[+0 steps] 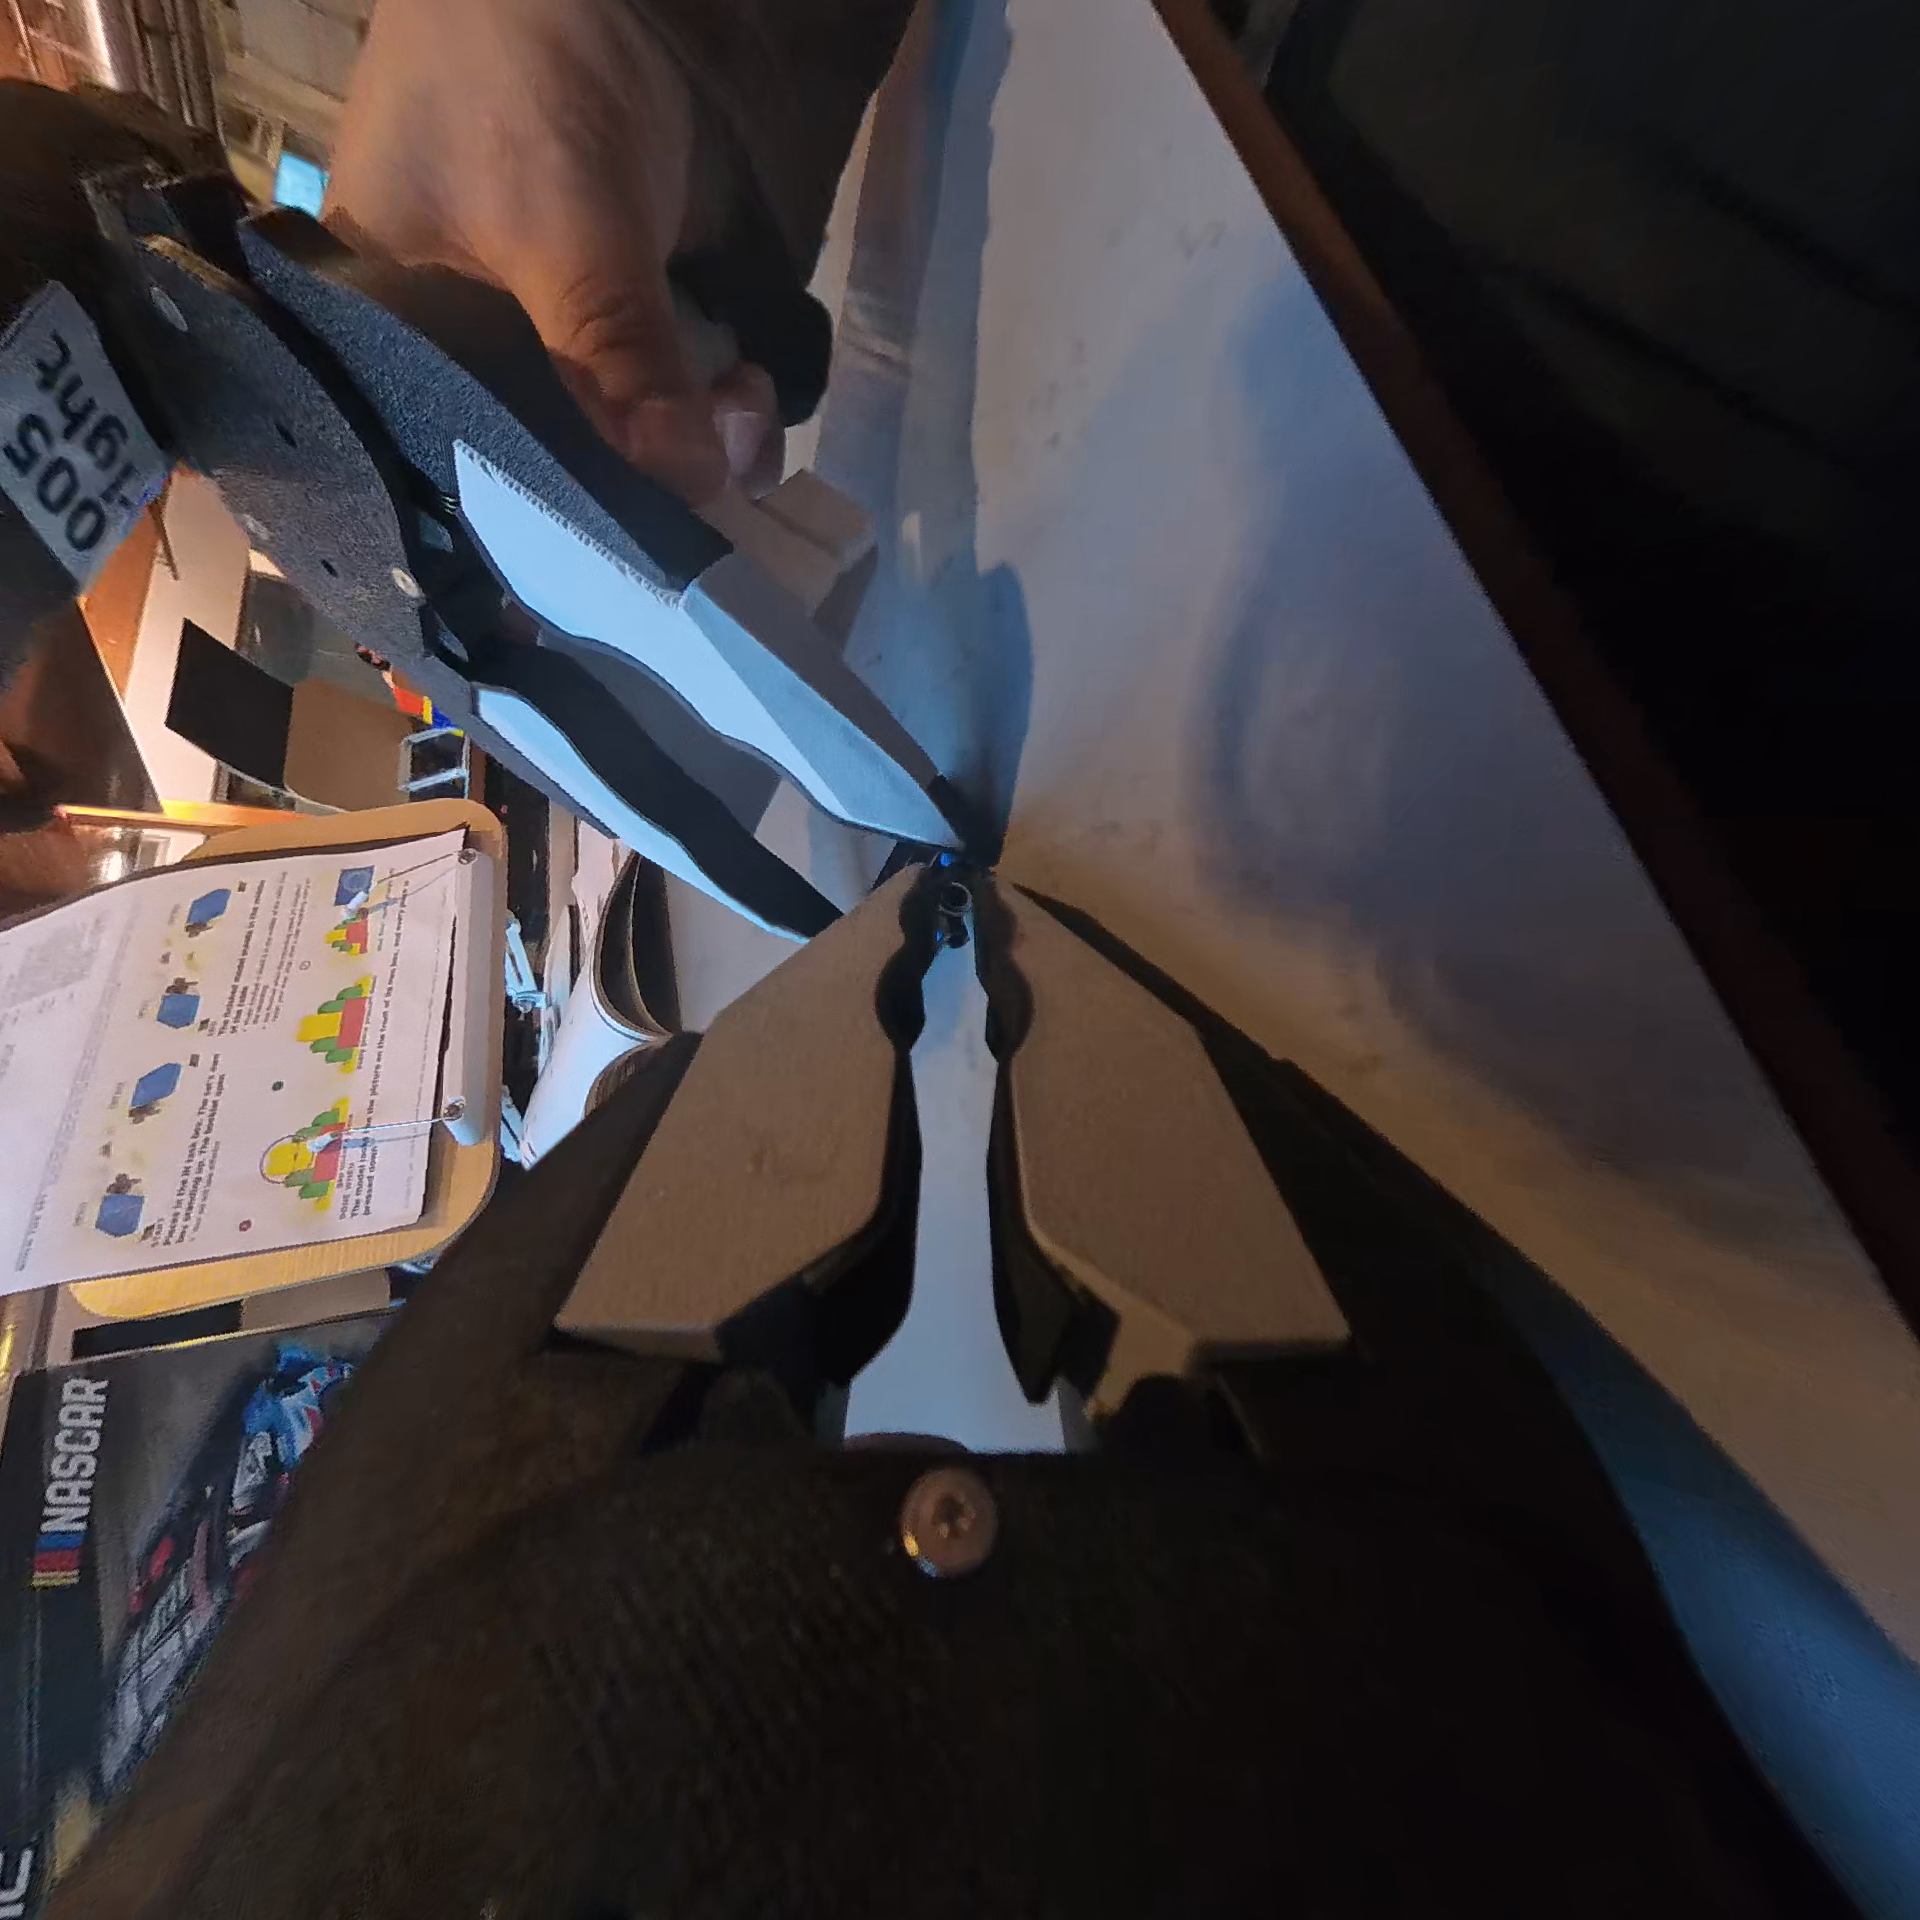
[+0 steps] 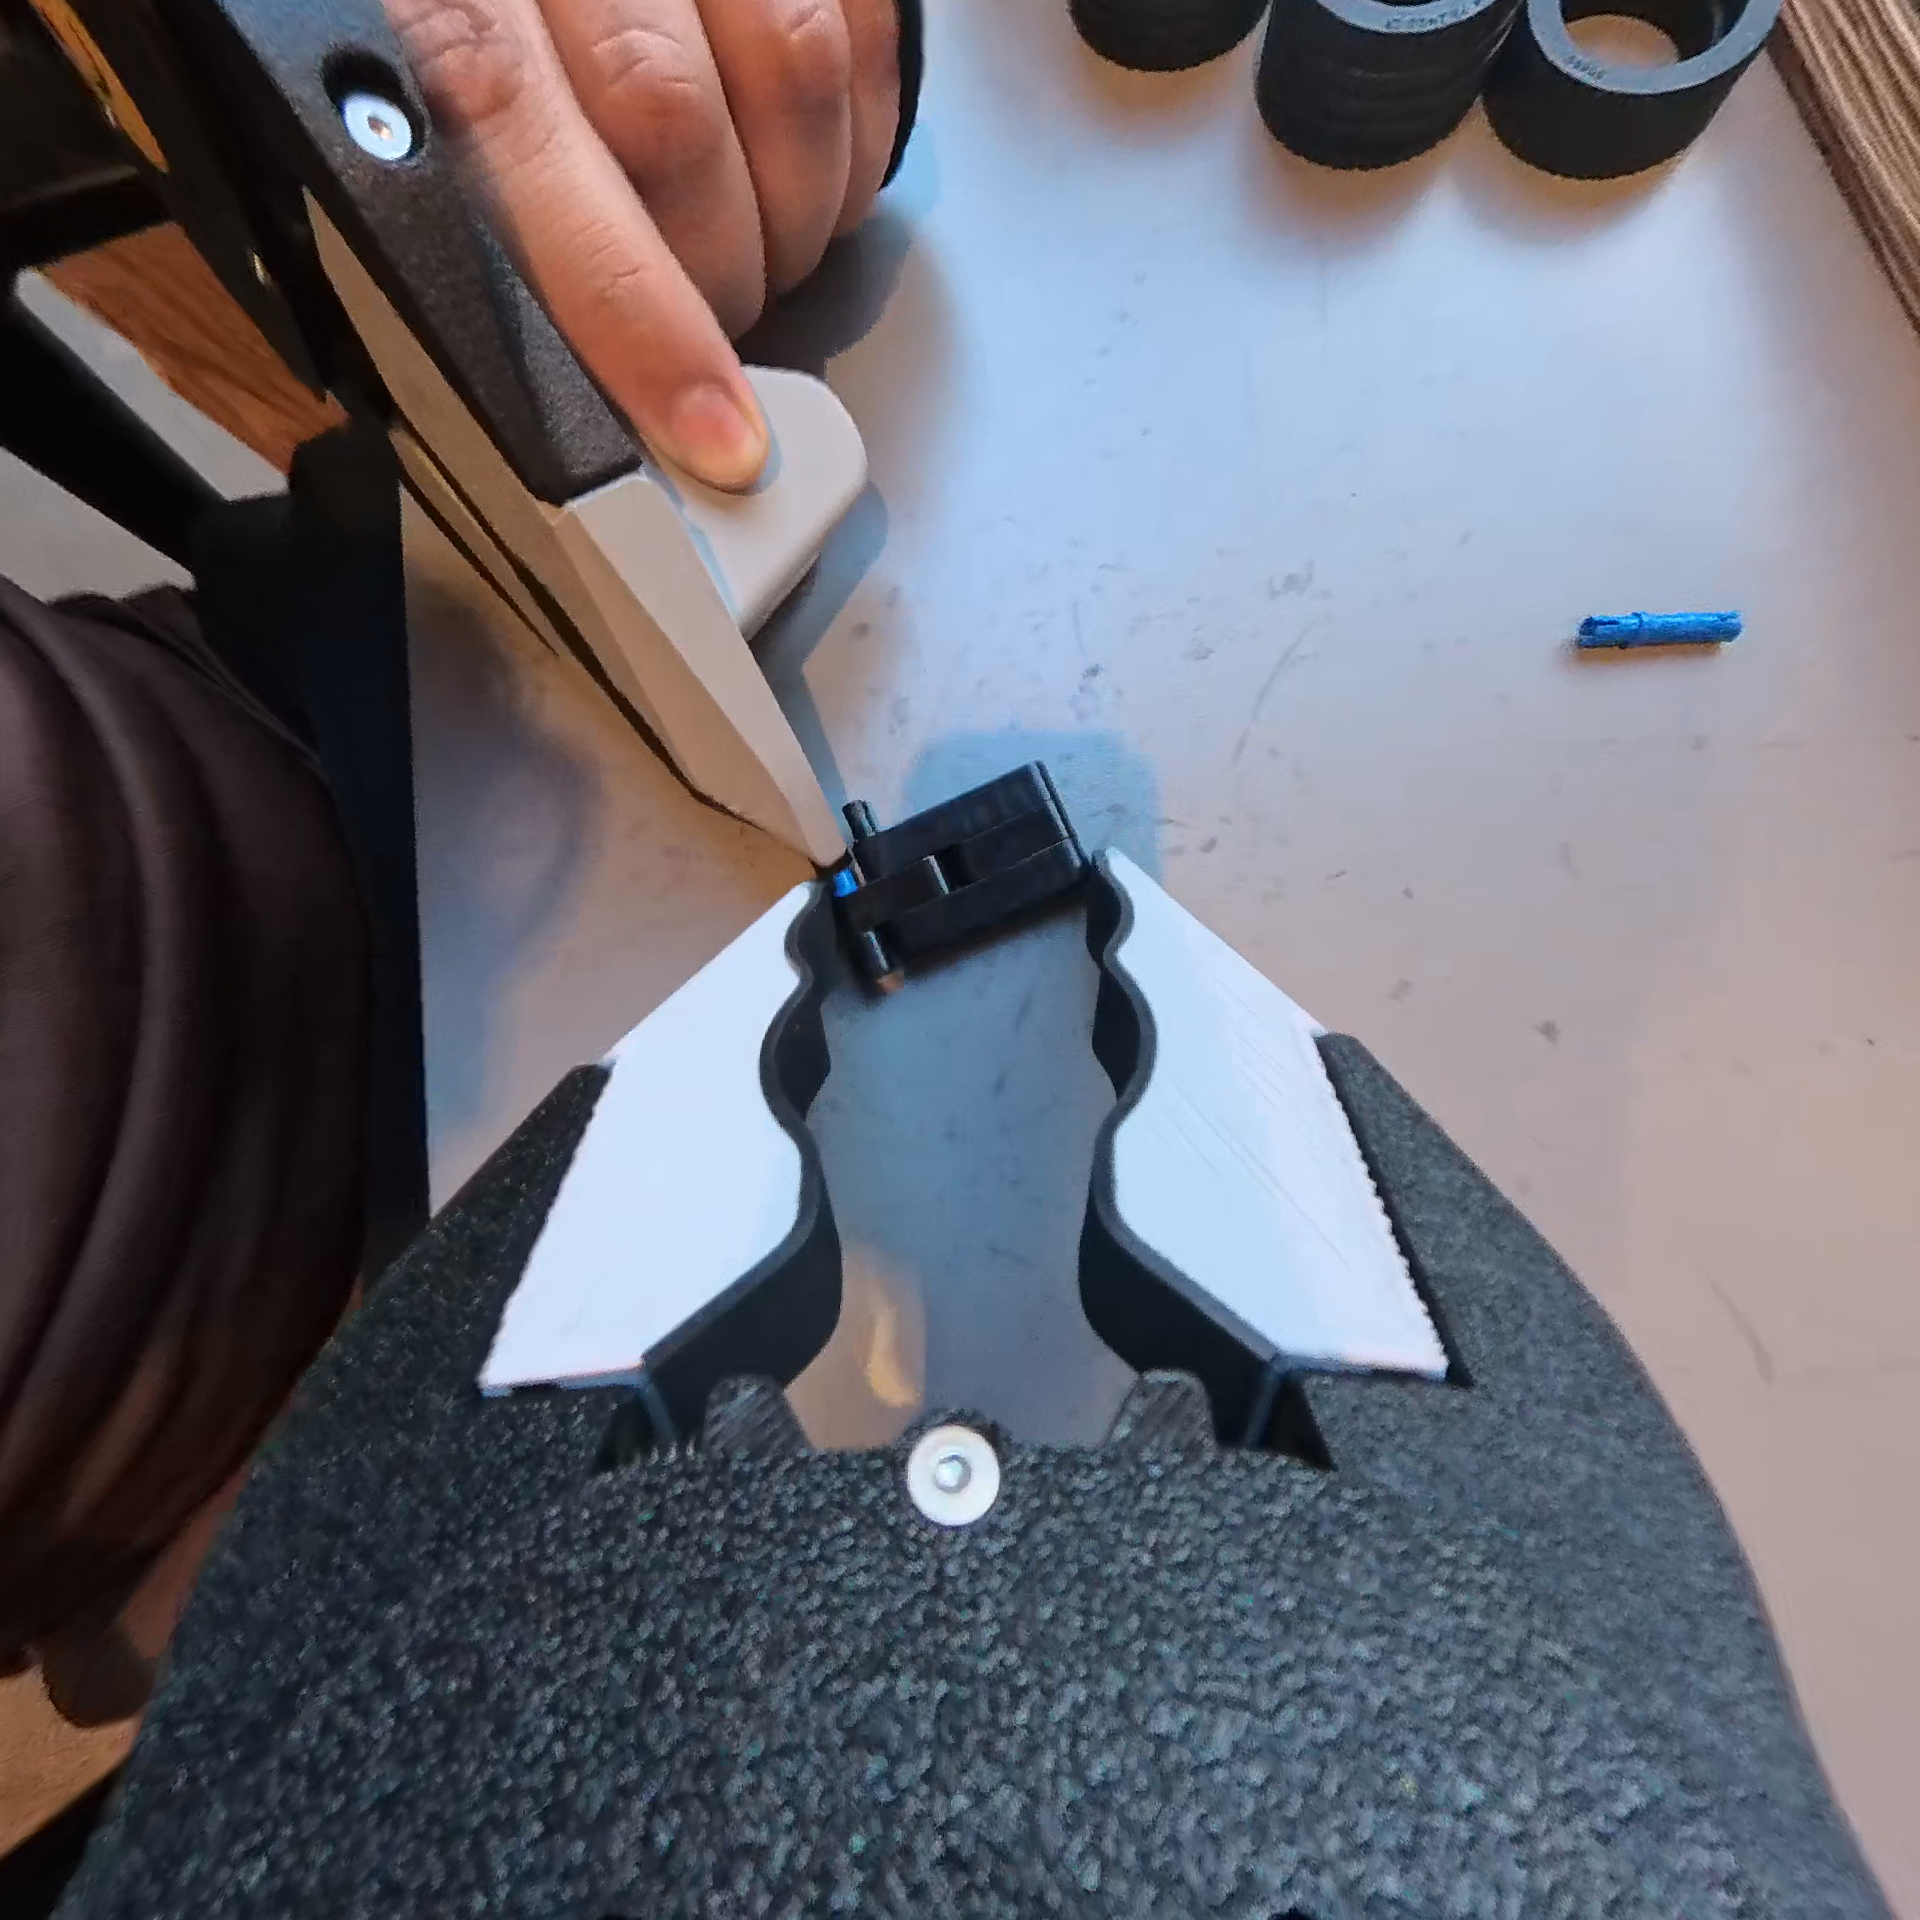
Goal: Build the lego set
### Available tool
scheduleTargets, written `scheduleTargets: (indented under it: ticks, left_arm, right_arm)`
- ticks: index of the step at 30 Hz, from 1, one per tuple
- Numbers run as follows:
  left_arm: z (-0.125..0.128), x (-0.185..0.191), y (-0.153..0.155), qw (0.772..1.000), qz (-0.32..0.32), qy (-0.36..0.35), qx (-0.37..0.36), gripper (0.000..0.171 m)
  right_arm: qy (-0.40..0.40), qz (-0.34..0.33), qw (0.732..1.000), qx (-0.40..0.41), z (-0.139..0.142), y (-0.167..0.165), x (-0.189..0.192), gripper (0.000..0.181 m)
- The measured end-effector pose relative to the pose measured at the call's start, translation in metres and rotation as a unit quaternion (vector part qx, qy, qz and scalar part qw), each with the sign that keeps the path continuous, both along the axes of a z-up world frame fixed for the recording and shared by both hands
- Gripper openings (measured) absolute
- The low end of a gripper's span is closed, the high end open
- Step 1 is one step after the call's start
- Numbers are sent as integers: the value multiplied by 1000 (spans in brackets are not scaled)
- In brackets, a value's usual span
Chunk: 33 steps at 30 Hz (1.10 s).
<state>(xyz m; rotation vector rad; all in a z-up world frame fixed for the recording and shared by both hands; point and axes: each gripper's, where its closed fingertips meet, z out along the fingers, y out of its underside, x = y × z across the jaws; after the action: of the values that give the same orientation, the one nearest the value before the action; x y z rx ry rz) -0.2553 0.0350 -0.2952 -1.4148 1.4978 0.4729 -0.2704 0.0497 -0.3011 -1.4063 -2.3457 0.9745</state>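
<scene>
My right gripper (image 2: 961,883) is shut on a small black lego assembly (image 2: 966,868), held across its fingertips just above the grey table (image 2: 1351,935). My left gripper (image 1: 951,904) is nearly closed on a short blue pin (image 2: 844,885) and presses it against the left end of the assembly. In the right wrist view the left gripper (image 2: 826,847) comes in from the upper left. In the left wrist view the right gripper (image 1: 894,883) meets my fingertips from the upper left, and the assembly (image 1: 951,899) is mostly hidden there.
A spare blue pin (image 2: 1657,631) lies on the table to the right. Black tyres (image 2: 1382,73) stand at the back by a wooden edge (image 2: 1860,156). An instruction sheet on a clipboard (image 1: 239,1049) and the set's box (image 1: 125,1558) sit at the left. Both grippers' tips are close together, under 4 cm apart.
</scene>
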Motion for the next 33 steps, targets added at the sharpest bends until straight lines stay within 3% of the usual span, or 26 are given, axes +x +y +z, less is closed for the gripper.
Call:
scheduleTargets:
  ticks: [14,21,24,30,33]
  left_arm:
    - [0,-6,8,1000,27,-14,0,5]
    - [1,-7,10,999,31,-8,10,5]
    - [1,-7,10,999,31,-5,17,5]
    - [1,-8,9,999,35,-9,15,5]
    - [1,-9,10,999,39,-10,14,5]
  right_arm:
    - [17,-26,996,-85,7,9,-3,50]
    - [22,-43,997,-53,14,27,4,49]
    - [2,-44,998,-34,12,35,19,38]
    - [-14,-36,999,-30,4,20,23,42]
    - [-24,-38,999,-25,2,16,25,33]
